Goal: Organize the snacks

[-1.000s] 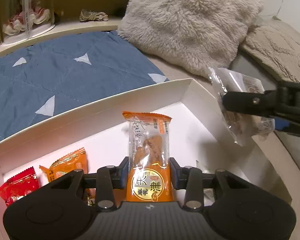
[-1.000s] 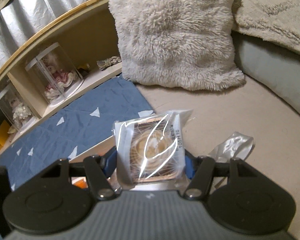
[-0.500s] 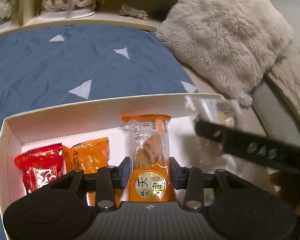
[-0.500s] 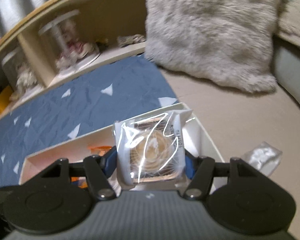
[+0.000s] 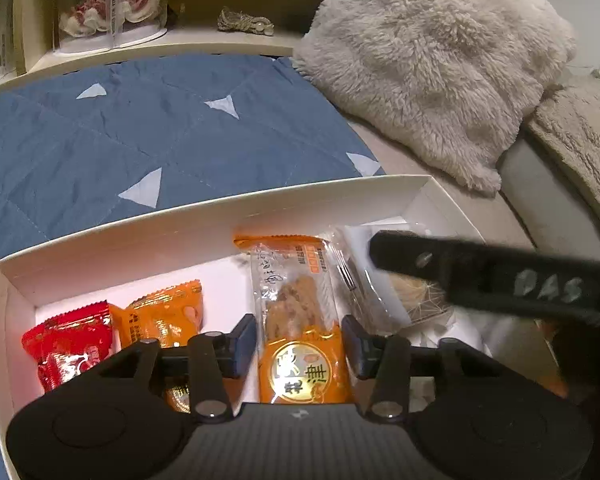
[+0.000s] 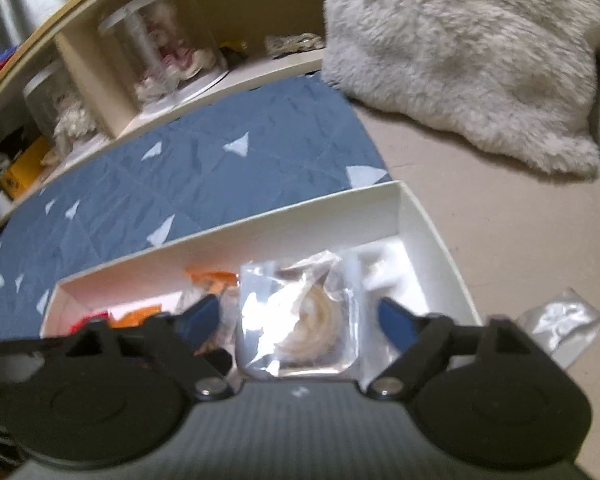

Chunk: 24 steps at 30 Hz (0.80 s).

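My left gripper clamps the orange biscuit packet upright over the white box. My right gripper stands released, fingers apart around the clear pastry packet inside the box's right end on the bed.

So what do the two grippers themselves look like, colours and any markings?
Both are matte black with ribbed grey bodies, round side discs, silver pivot screws and blue finger pads. The left gripper matches the right gripper, whose finger bears faint pale lettering in the left view.
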### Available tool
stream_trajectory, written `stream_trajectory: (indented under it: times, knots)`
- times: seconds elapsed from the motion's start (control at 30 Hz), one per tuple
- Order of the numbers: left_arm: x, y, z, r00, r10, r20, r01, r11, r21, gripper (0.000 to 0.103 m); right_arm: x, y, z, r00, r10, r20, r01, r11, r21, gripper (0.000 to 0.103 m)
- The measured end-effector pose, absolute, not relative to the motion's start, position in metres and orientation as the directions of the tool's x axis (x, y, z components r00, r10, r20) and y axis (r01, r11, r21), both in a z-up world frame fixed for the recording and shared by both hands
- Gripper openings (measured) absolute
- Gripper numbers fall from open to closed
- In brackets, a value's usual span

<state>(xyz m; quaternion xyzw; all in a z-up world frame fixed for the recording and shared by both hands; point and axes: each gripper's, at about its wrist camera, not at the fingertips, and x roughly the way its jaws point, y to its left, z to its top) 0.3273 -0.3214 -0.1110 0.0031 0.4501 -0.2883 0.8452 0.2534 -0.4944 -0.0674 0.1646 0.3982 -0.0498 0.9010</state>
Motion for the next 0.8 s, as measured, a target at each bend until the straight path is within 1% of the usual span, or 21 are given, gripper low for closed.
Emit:
stream_trajectory:
  times: [0.03, 0.17, 0.2, 0.27, 0.33, 0.4, 0.47, 0.5, 0.53, 0.6, 0.7, 0.8]
  knots:
    - [0.326, -0.321, -0.109, 0.43, -0.482, -0.763, 0.494, 0.833, -0.248, 0.061, 0.253, -0.495, -0.064, 0.685, 0.036, -0.727, 0.227, 0.938, 0.261, 0.095]
    - [0.318, -0.32, -0.096, 0.444, -0.469, -0.763, 0.521, 0.828, -0.206, 0.074, 0.245, -0.498, -0.05, 0.697, 0.022, -0.717, 0.25, 0.929, 0.272, 0.095]
    - [0.316, -0.319, -0.093, 0.441, -0.469, -0.765, 0.525, 0.827, -0.204, 0.081, 0.243, -0.497, -0.048, 0.698, 0.018, -0.716, 0.251, 0.93, 0.268, 0.095]
    - [0.312, -0.316, -0.087, 0.441, -0.468, -0.766, 0.529, 0.825, -0.2, 0.085, 0.239, -0.496, -0.043, 0.7, 0.008, -0.714, 0.259, 0.929, 0.264, 0.095]
    - [0.308, -0.313, -0.08, 0.448, -0.454, -0.77, 0.522, 0.832, -0.187, 0.092, 0.236, -0.495, -0.04, 0.699, 0.013, -0.715, 0.261, 0.926, 0.273, 0.095]
    - [0.303, -0.306, -0.072, 0.453, -0.457, -0.766, 0.52, 0.833, -0.19, 0.096, 0.23, -0.491, -0.033, 0.7, 0.012, -0.714, 0.257, 0.929, 0.268, 0.096]
    - [0.298, -0.298, -0.063, 0.458, -0.455, -0.764, 0.515, 0.836, -0.19, 0.1, 0.223, -0.485, -0.028, 0.704, -0.009, -0.711, 0.254, 0.937, 0.24, 0.099]
    - [0.295, -0.293, -0.059, 0.462, -0.455, -0.761, 0.512, 0.838, -0.19, 0.102, 0.221, -0.483, -0.026, 0.705, -0.018, -0.709, 0.257, 0.938, 0.231, 0.102]
    - [0.292, -0.288, -0.055, 0.467, -0.455, -0.758, 0.508, 0.84, -0.191, 0.103, 0.219, -0.48, -0.024, 0.705, -0.026, -0.708, 0.26, 0.939, 0.225, 0.102]
    - [0.287, -0.276, -0.048, 0.472, -0.456, -0.755, 0.497, 0.845, -0.199, 0.103, 0.216, -0.477, -0.02, 0.705, -0.035, -0.708, 0.266, 0.939, 0.219, 0.102]
    - [0.278, -0.257, -0.037, 0.489, -0.424, -0.762, 0.45, 0.871, -0.196, 0.103, 0.206, -0.469, -0.009, 0.708, -0.06, -0.703, 0.27, 0.944, 0.191, 0.103]
    - [0.267, -0.238, -0.023, 0.507, -0.425, -0.75, 0.416, 0.882, -0.219, 0.103, 0.195, -0.461, 0.001, 0.706, -0.093, -0.702, 0.29, 0.942, 0.168, 0.103]
